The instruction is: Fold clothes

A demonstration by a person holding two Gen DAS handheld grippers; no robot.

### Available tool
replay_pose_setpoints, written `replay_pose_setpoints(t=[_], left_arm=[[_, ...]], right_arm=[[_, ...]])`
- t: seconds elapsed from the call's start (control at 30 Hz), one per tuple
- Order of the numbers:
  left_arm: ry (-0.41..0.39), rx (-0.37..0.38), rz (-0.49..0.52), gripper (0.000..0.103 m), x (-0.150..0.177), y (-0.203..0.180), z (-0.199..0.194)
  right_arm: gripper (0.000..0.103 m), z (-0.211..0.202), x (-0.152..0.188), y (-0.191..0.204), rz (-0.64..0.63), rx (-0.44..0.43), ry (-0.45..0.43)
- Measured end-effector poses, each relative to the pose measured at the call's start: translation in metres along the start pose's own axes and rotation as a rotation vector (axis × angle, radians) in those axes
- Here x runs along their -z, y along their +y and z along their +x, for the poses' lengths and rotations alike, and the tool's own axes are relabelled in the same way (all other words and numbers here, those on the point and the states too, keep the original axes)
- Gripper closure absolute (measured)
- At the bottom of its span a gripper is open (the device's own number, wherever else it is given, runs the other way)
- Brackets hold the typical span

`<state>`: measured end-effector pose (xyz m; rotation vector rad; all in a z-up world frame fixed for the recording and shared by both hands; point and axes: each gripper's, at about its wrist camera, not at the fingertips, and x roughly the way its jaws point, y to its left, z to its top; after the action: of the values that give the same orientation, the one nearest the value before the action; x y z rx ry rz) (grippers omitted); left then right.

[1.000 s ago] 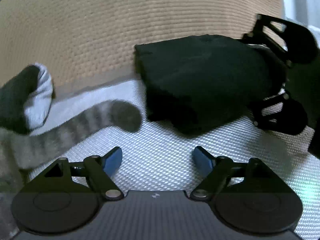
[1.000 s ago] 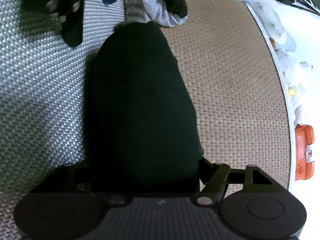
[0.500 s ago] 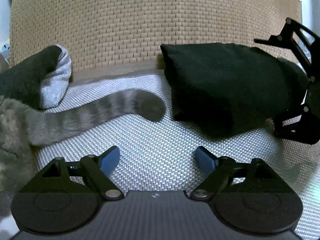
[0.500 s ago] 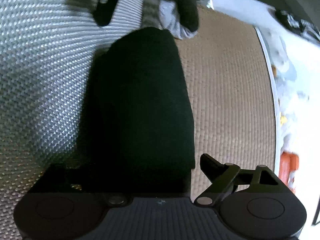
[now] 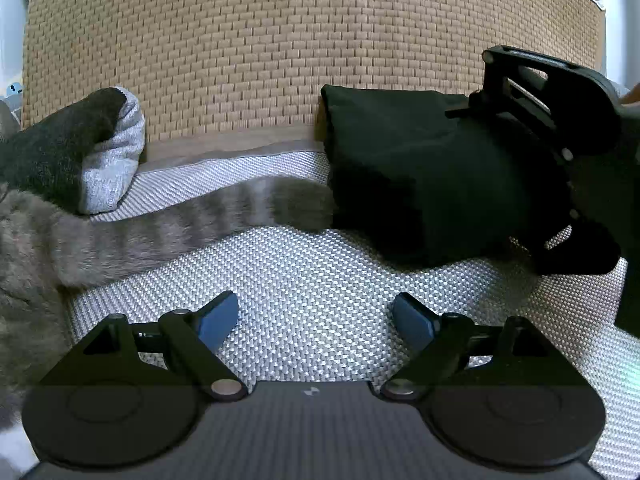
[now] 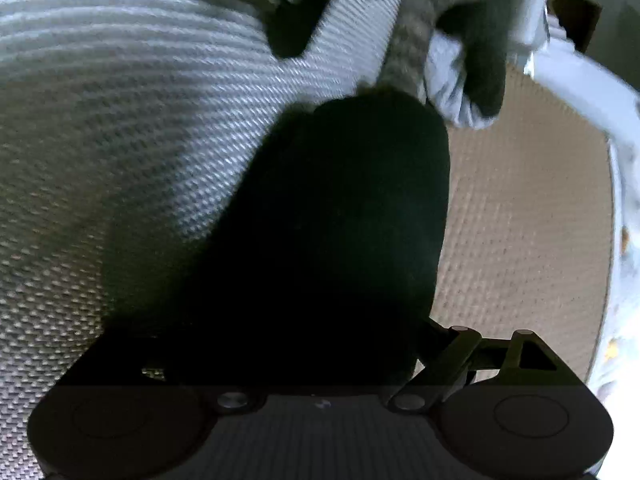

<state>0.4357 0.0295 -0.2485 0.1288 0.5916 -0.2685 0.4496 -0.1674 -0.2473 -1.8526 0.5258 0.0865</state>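
A folded black garment [image 5: 416,172] lies where the tan woven mat [image 5: 280,52] meets the silver woven mat [image 5: 320,272]. My right gripper [image 5: 524,168] comes in from the right, one finger above the bundle and one below, shut on it. In the right wrist view the black garment [image 6: 340,240] fills the space between the jaws and hides the fingertips of the right gripper [image 6: 320,344]. My left gripper [image 5: 316,316] hovers open over the silver mat, short of the garment, its blue pads [image 5: 218,316] holding nothing.
A cat's striped grey tail [image 5: 192,224] stretches across the silver mat and its tip touches the garment's left edge; the cat's body [image 5: 20,280] is at far left. A grey sock-like piece [image 5: 92,152] lies at left. White clutter [image 6: 624,240] borders the tan mat.
The cat's tail has swung right until it meets the black garment. The right gripper has tilted and moved with the garment held, blurring its view. The left gripper stays open.
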Motion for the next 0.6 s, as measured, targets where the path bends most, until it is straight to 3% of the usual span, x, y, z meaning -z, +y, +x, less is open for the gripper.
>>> replay_pose_setpoints(t=[0.37,0.6], left_arm=[[-0.005,-0.006,0.005,0.014,0.001,-0.001,-0.001],[-0.007,-0.006,0.007,0.014,0.0,0.0,-0.001]], right_arm=[[0.025,0.021,0.01,-0.016,0.14,-0.074,0.007],[0.032,0.028,0.008,-0.019,0.135,-0.095,0.0]])
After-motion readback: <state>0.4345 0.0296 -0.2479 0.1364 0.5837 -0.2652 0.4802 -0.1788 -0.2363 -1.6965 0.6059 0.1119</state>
